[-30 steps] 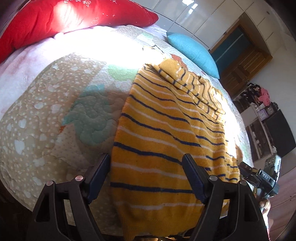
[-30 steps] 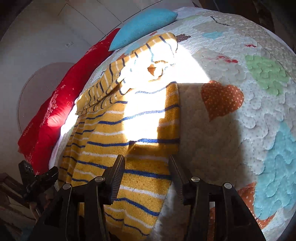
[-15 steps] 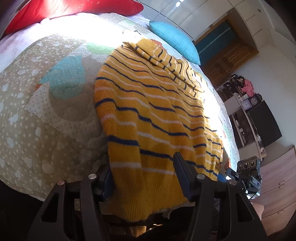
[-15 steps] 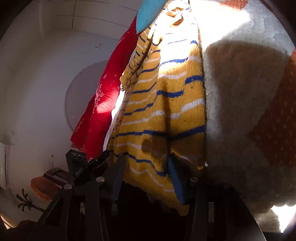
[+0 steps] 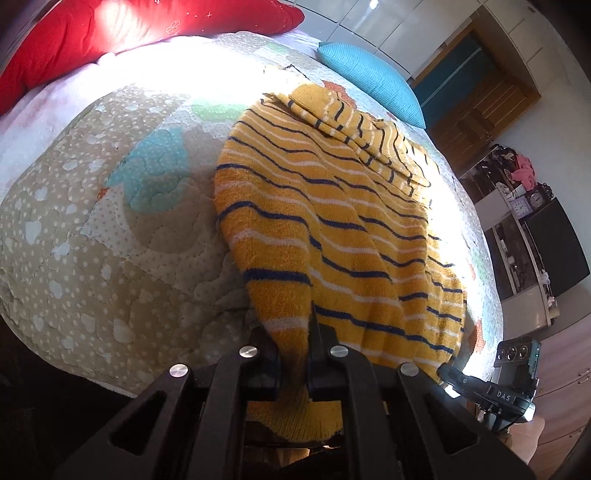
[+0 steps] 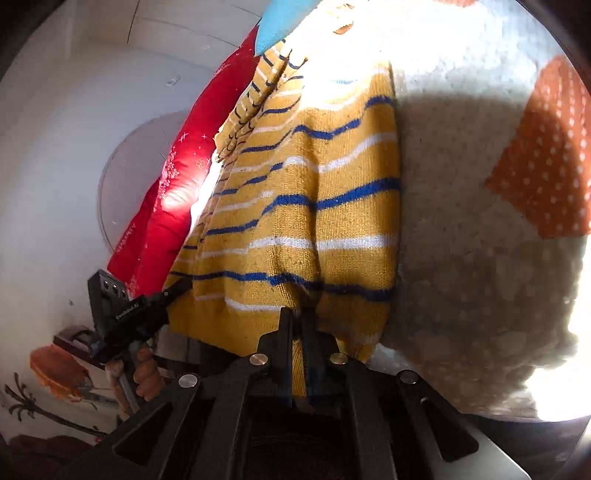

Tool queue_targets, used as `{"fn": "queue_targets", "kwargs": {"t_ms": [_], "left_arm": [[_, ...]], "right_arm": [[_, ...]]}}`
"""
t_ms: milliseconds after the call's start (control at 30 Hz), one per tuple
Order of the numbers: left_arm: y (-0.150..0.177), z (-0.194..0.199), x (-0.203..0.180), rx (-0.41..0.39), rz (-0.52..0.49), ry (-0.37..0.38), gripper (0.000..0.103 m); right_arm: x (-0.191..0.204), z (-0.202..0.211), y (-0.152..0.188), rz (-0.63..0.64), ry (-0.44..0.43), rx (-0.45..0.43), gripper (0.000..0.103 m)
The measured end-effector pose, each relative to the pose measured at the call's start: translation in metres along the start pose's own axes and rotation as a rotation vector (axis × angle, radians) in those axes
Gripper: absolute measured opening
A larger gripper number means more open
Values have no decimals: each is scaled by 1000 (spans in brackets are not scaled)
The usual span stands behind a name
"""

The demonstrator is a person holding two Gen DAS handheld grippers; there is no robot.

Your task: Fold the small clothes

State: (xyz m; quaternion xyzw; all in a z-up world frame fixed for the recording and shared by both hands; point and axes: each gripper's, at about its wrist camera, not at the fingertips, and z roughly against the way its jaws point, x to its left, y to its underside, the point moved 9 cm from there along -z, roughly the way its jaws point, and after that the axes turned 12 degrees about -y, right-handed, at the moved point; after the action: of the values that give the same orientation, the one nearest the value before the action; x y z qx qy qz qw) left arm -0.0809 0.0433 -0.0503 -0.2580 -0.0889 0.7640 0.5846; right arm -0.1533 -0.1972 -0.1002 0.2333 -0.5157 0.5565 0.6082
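A yellow sweater [image 5: 332,229] with navy and white stripes lies flat on the quilted bed [image 5: 92,240], a sleeve folded across its far end. Its hem hangs over the bed's near edge. In the left wrist view my left gripper [image 5: 293,354] is shut on the hem near its left corner, cloth bunched between the pads. In the right wrist view my right gripper [image 6: 297,332] is shut on the same sweater [image 6: 314,206] at the hem near its right corner. Each camera also catches the other gripper: the right one [image 5: 491,387] and the left one [image 6: 136,314], held by a hand.
A red pillow [image 5: 129,33] and a blue cushion [image 5: 369,81] lie at the bed's far end. A wooden door [image 5: 480,107] and shelves with clutter [image 5: 517,192] stand to the right. The quilt [image 6: 480,258] stretches bare to the sweater's right.
Both grippers went from wide open around the hem to shut on it. The right gripper dropped lower and closer to the bed's edge; the hem now puckers at both grips.
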Motion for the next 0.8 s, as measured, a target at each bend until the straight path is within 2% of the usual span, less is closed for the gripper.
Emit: {"fn": "queue_targets", "kwargs": {"t_ms": [33,100,167,267,367,433,467,533,633,700,800], "left_arm": [[0,1,0,-4,-5,-6,8],[2,-2,0,-1,-10,-17,8],[5,-7,0,15,-9,-10,8],[7,-15,2,36,10,-7,9],[6,-15,5,46,43,28,18],[5,-12,6,36,47,51,35],[5,-11,6,33,44,67,40],[6,-11,3,39,37,110,55],[7,-13,-4,46,34,159,72],[7,-15,-7,41,35,165,75],[8,-18,-11,36,23,149,75]], "right_arm": [[0,5,1,23,44,-5,11],[-5,15,3,37,106,-12,39],[-10,20,5,25,95,-37,45],[-27,20,-1,-27,86,-45,46],[-33,17,-7,-45,71,-50,46],[-32,19,-5,-46,51,-63,46],[-36,25,-4,-55,37,-71,46],[-39,25,-7,-85,-6,-85,46],[-34,8,-12,-87,-87,-61,48],[-28,-9,-11,-92,-147,-22,48],[-21,-28,-7,-83,-176,23,48]]}}
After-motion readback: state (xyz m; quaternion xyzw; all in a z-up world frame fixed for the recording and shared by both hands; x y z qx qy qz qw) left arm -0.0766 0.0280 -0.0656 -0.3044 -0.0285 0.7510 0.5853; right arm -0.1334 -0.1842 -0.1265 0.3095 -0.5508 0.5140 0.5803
